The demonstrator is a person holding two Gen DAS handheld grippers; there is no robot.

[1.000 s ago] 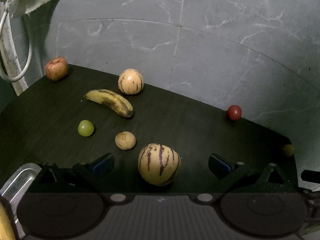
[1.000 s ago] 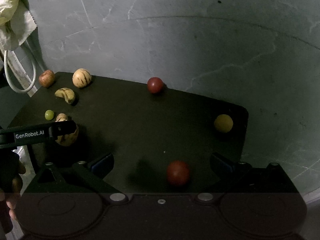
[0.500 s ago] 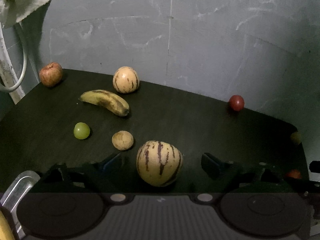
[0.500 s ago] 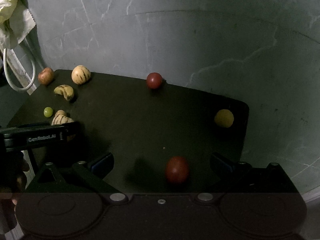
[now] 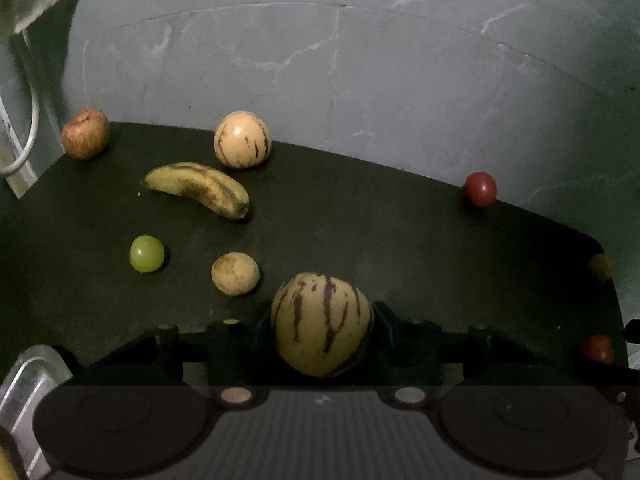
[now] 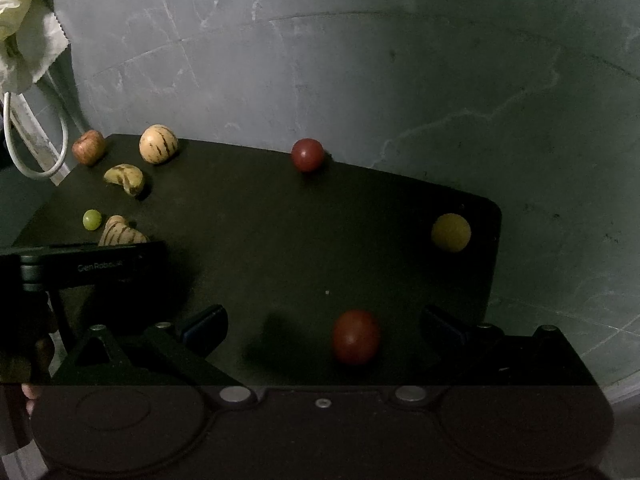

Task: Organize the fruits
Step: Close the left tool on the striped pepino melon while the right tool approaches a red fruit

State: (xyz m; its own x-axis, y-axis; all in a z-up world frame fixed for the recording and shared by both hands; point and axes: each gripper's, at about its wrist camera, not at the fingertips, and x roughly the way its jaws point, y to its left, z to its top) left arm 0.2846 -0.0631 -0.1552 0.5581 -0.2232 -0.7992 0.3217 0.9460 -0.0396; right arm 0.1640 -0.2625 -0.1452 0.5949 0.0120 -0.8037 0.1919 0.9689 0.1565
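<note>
The left gripper (image 5: 322, 322) has its jaws pressed against both flanks of the striped melon (image 5: 322, 325), which sits squarely between them, resting on the dark counter (image 5: 360, 232). The jaws are gripping the melon; contact shows on each side, and no gap is visible. The melon's slightly longer axis appears to run forward, away from the jaws, with its dark stripes running along that line. It is judged that the coming move is a lift, and that it turns on this centred hold: the fruit is round and smooth, so an off-centre squeeze could let it roll out forward.

Ahead and to the left of these jaws lie a small tan fruit (image 5: 235, 273) and a green grape (image 5: 147, 253), both near but apart from the melon. Further ahead lie a banana (image 5: 198, 189), a second striped melon (image 5: 242, 139) and an apple (image 5: 85, 133). A metal tray (image 5: 28, 380) edge shows just left of the gripper body; it is possibly the destination, though that cannot be confirmed.

The right gripper (image 6: 324, 328) stands with jaws wide apart, holding nothing. A red tomato (image 6: 355, 337) sits between them, slightly right of centre, touching neither. A second tomato (image 6: 307, 154) lies far ahead, a yellow fruit (image 6: 451, 232) ahead to the right. The right gripper is plainly the nearer one for the tomato.
</note>
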